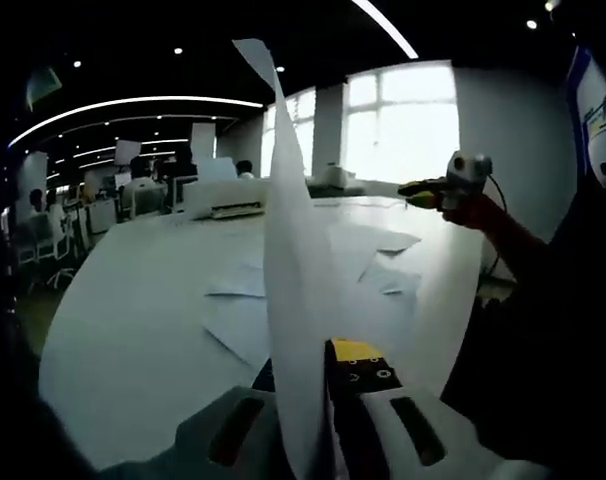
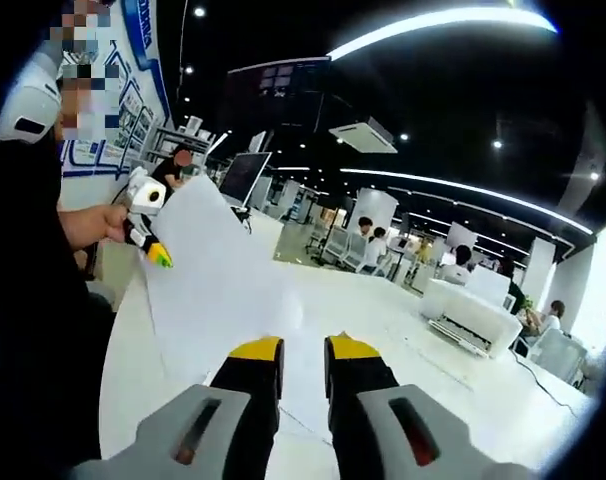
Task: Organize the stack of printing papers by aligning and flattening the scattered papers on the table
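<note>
Sheet (image 1: 293,300) between left fingers (image 1: 328,400)

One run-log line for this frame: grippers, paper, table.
left gripper: shut on sheet of paper, held up edge-on | right gripper: open, holding nothing | table: scattered papers lying flat, unstacked

Open-plan office: dark ceiling (image 2: 313,90) with curved strip lights (image 1: 133,102) and spot lamps, bright windows (image 1: 403,120), white pillar (image 1: 328,130), white chairs (image 2: 543,350), seated people (image 2: 368,240), poster wall (image 2: 133,80).
</note>
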`<state>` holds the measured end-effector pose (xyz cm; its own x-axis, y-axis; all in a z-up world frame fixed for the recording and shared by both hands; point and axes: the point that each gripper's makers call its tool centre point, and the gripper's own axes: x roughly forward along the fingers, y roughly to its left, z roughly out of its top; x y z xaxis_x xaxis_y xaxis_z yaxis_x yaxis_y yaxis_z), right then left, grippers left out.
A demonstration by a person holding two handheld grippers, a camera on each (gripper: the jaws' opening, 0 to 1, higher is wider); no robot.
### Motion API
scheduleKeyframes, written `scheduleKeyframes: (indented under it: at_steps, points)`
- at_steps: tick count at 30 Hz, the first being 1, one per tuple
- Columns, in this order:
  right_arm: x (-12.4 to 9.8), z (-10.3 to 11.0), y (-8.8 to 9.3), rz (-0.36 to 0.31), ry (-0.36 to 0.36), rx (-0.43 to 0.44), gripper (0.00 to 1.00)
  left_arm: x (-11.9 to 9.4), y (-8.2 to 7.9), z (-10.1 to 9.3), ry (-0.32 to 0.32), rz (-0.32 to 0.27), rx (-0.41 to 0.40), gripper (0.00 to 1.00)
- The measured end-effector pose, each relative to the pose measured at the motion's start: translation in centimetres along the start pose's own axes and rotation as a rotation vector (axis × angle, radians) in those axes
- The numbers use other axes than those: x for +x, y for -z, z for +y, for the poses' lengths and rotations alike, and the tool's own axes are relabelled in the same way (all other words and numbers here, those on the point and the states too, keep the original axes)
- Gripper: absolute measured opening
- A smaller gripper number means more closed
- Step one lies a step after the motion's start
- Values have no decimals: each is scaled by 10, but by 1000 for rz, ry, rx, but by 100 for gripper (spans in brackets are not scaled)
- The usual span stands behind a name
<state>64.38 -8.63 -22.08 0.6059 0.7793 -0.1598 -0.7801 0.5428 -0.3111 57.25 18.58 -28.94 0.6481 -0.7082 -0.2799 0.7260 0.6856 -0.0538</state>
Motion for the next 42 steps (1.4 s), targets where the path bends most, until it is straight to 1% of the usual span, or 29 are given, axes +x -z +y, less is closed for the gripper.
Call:
scheduleKeyframes:
  at_steps: [5, 9, 16, 21, 28, 31, 42]
  points:
    - [-4, -4, 9, 19, 18, 20, 13, -3, 1, 3, -10, -7, -7, 6]
    - [-11, -12, 20, 41, 49, 50, 13, -4, 0, 4, -13, -18, -10, 6]
    - [-24, -31, 35, 65, 127, 129, 13, -1, 3, 2, -8, -8, -9, 6]
    - [-30, -41, 43, 63, 158, 191, 15, 0, 4, 0, -4, -4, -6, 6]
    - [-29, -53, 51, 84, 198, 233, 21, 3, 7, -2, 1, 2, -6, 6]
    - [-28, -57, 52, 86, 208, 242, 22, 4, 7, -3, 5, 3, -6, 6]
    - [-18, -67, 56, 107, 222, 256, 27, 5, 8, -2, 11, 6, -5, 6]
